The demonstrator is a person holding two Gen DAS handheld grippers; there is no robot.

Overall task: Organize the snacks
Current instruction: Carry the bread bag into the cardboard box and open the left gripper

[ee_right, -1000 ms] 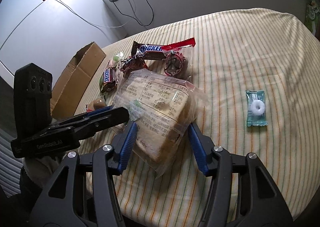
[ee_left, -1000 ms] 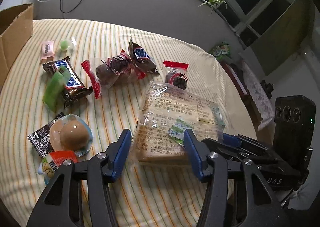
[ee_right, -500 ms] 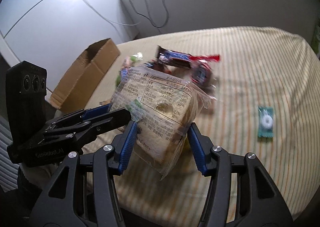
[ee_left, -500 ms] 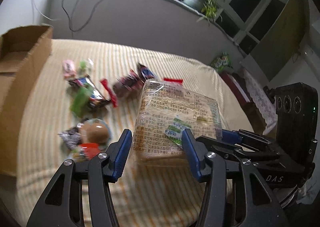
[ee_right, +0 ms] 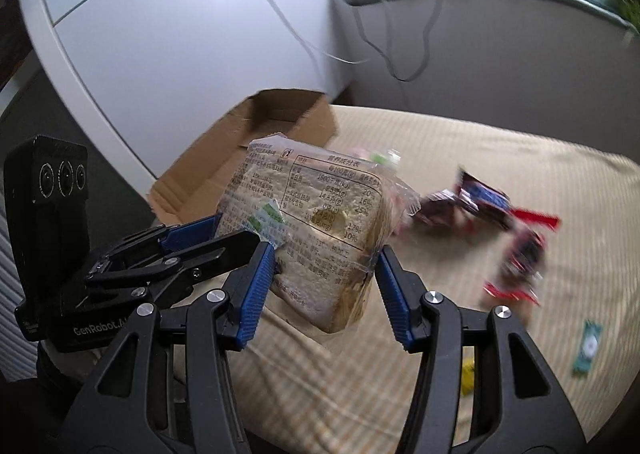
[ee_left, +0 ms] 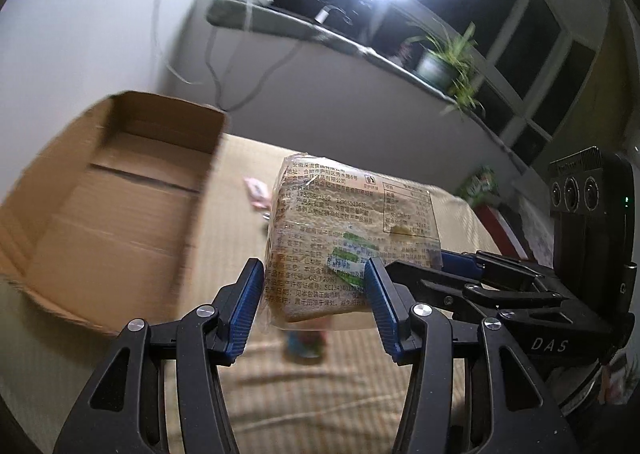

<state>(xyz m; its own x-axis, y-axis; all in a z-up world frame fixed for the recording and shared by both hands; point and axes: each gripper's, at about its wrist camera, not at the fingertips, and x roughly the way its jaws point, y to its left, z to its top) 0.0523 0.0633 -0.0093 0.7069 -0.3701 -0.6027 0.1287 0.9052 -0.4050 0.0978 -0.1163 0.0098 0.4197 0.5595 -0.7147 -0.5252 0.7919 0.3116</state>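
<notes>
A clear bag of sliced bread point(ee_left: 344, 238) with printed text hangs in the air above the striped table, held from two sides. My left gripper point(ee_left: 314, 294) is shut on its near end. My right gripper point(ee_right: 326, 278) is shut on the same bread bag point(ee_right: 320, 230) from the other side. An open, empty cardboard box point(ee_left: 108, 190) lies to the left of the bag; it also shows in the right wrist view point(ee_right: 256, 134), behind the bag.
Several wrapped snacks point(ee_right: 488, 210) lie blurred on the striped tablecloth point(ee_right: 500, 158) to the right. A small green mint packet point(ee_right: 587, 346) lies near the right edge. A pink sweet point(ee_left: 256, 192) lies beside the box. A wall with cables stands behind.
Both grippers have lifted the bread bag off the table and carried it left toward the cardboard box, which now fills much more of the view. The other snacks stayed on the table.
</notes>
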